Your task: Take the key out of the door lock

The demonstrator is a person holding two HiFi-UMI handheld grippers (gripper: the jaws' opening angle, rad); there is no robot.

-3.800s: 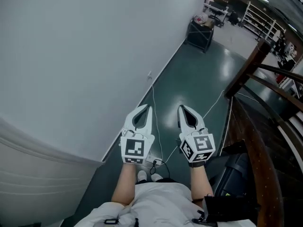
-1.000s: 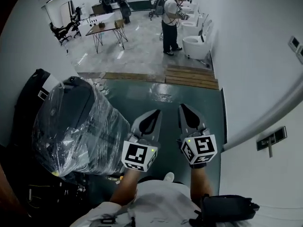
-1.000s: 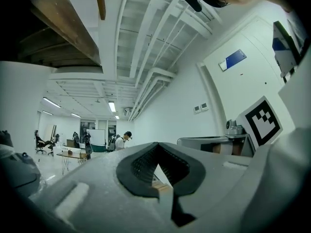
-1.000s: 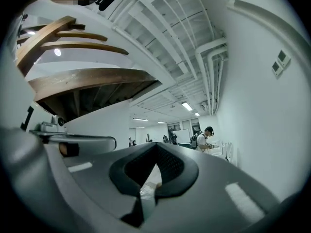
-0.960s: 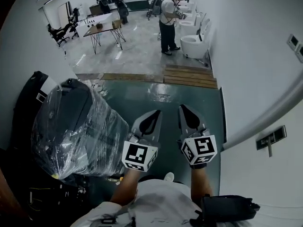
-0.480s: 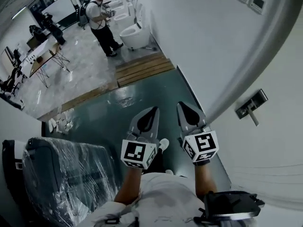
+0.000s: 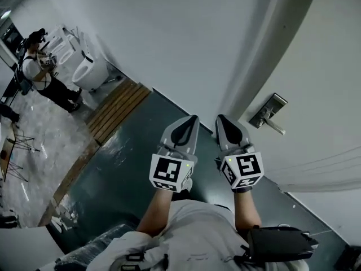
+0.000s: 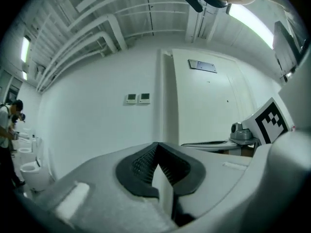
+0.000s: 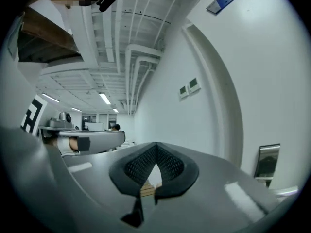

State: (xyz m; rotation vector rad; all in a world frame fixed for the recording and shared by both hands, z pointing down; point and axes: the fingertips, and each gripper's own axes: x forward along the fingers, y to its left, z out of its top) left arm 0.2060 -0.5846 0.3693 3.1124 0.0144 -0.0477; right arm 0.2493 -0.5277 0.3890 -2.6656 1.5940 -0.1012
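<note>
Only the approach is in hand: the left gripper (image 7: 190,119) and right gripper (image 7: 221,119), both clenched on nothing, hang short of the door lock (image 7: 268,113), its key too small to see, so next, I think, one must open and reach there.

Distant person (image 7: 40,72) beside white toilet (image 7: 90,75), wooden boards (image 7: 117,110) nearby

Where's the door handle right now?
The door handle sits on the white door, right of centre in the head view, just beyond the right tongs.
</note>
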